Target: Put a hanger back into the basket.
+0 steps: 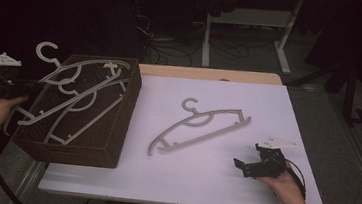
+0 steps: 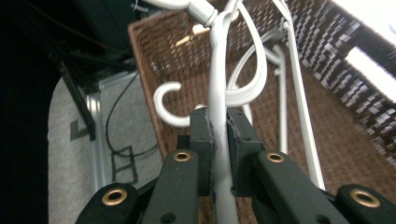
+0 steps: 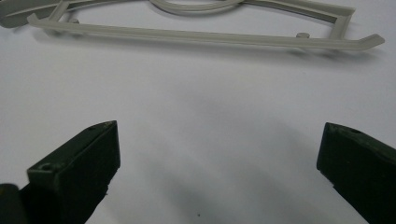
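Partly done: the left gripper (image 2: 219, 128) is clenched on a pale grey plastic hanger (image 2: 218, 84) over the dark brown woven basket (image 1: 117, 121) (more hangers lie inside), while the right gripper (image 3: 217, 161), jaws apart and empty, rests near the remaining grey hanger (image 1: 199, 126) on the white table (image 1: 201, 179).
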`<state>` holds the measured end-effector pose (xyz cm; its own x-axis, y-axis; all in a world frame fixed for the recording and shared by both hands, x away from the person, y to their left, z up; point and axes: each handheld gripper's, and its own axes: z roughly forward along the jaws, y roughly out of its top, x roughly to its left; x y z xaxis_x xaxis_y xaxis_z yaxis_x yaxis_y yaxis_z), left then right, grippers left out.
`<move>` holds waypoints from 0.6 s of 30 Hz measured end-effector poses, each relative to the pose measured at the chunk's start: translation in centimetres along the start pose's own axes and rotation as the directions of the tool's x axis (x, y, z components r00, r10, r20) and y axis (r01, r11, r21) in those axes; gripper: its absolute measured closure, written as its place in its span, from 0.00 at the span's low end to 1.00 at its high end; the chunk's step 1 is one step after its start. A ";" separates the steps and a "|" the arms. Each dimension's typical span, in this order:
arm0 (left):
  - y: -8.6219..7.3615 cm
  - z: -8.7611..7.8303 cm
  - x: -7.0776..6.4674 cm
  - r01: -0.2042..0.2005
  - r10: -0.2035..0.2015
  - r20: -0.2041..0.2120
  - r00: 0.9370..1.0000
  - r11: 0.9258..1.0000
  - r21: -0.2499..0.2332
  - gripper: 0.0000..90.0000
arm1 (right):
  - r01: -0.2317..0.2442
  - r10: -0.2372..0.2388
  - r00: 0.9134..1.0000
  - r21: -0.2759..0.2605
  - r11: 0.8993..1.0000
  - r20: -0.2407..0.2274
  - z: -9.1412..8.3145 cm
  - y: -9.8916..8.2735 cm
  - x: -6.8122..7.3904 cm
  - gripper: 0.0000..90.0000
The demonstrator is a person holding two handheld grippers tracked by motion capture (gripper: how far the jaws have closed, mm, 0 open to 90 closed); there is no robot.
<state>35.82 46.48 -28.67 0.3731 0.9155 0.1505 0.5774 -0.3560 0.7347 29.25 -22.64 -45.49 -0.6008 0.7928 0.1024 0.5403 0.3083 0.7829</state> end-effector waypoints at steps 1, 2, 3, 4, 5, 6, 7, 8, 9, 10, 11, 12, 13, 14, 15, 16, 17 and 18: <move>-0.2 0.4 0.0 0.002 -0.002 0.001 1.000 1.000 0.007 0.91 | 0.001 -0.001 1.000 0.001 1.000 0.000 0.0 0.0 0.0 0.00; -0.3 0.8 0.0 0.002 -0.002 0.005 1.000 1.000 0.016 0.91 | 0.001 -0.001 1.000 0.002 1.000 0.001 0.0 0.0 0.0 0.00; -0.4 1.3 -0.2 0.000 -0.001 0.009 1.000 1.000 0.025 0.91 | 0.000 0.000 1.000 0.003 1.000 0.001 0.0 0.0 0.0 0.00; -0.4 1.7 -0.3 -0.002 0.002 0.010 1.000 0.999 0.032 0.91 | 0.001 -0.001 1.000 0.002 1.000 0.001 0.0 0.0 0.0 0.00; -0.4 2.0 -0.5 -0.005 0.005 0.011 1.000 0.999 0.039 0.91 | 0.000 0.000 1.000 0.002 1.000 0.001 0.0 0.0 0.0 0.00; -0.4 2.4 -0.7 -0.010 0.009 0.012 1.000 0.999 0.047 0.91 | 0.000 0.000 1.000 0.001 1.000 0.001 0.0 0.0 0.0 0.00; -0.4 2.8 -0.9 -0.018 0.017 0.010 1.000 0.998 0.059 0.91 | -0.002 0.002 1.000 0.001 1.000 0.002 0.0 0.0 0.0 0.00; -0.3 3.2 -1.1 -0.022 0.021 0.009 1.000 0.998 0.065 0.91 | -0.002 0.002 1.000 0.000 1.000 0.002 0.0 0.0 0.0 0.00; -0.3 3.7 -1.3 -0.023 0.022 0.017 1.000 0.997 0.068 0.91 | -0.002 0.002 1.000 -0.001 1.000 0.002 0.0 0.0 -0.1 0.00; -0.2 4.1 -1.4 -0.022 0.020 0.024 1.000 0.998 0.064 0.91 | -0.002 0.002 1.000 -0.001 1.000 0.002 0.0 0.0 -0.1 0.00; -0.2 4.4 -1.6 -0.030 0.029 0.013 1.000 0.997 0.069 0.91 | -0.002 0.002 1.000 -0.001 1.000 0.001 0.0 0.0 -0.1 0.00; -0.2 4.5 -1.7 -0.031 0.031 0.006 0.999 0.997 0.073 0.91 | -0.001 0.001 1.000 0.000 1.000 0.001 0.0 0.0 -0.1 0.00; -0.2 4.7 -1.6 -0.019 0.018 0.015 1.000 0.997 0.069 0.91 | -0.001 0.001 1.000 0.000 1.000 0.001 -0.1 0.0 0.0 0.00; -0.3 4.7 -1.5 -0.005 0.004 0.023 1.000 0.998 0.066 0.91 | -0.002 0.002 1.000 -0.001 1.000 0.000 -0.1 0.0 0.0 0.00; -0.5 5.0 -1.6 0.001 -0.003 0.025 1.000 0.997 0.078 0.91 | -0.001 0.001 1.000 -0.001 1.000 0.000 -0.1 0.0 0.0 0.00; -0.7 5.4 -1.6 0.001 -0.004 0.023 1.000 0.995 0.103 0.91 | -0.001 0.001 1.000 -0.001 1.000 0.000 -0.1 0.0 -0.1 0.00; -0.8 5.6 -1.7 0.000 -0.003 0.023 1.000 0.994 0.108 0.91 | -0.001 0.001 1.000 0.000 1.000 0.000 -0.1 0.0 0.0 0.00; -1.0 5.9 -1.8 -0.002 -0.001 0.024 1.000 0.993 0.121 0.91 | 0.001 -0.001 1.000 0.000 1.000 -0.001 -0.1 0.0 -0.1 0.00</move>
<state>38.83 44.07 -33.60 0.3897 0.9112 0.1335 0.6605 -0.3775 0.6490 29.25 -22.71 -45.46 -0.6016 0.7923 0.1023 0.5399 0.3088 0.7831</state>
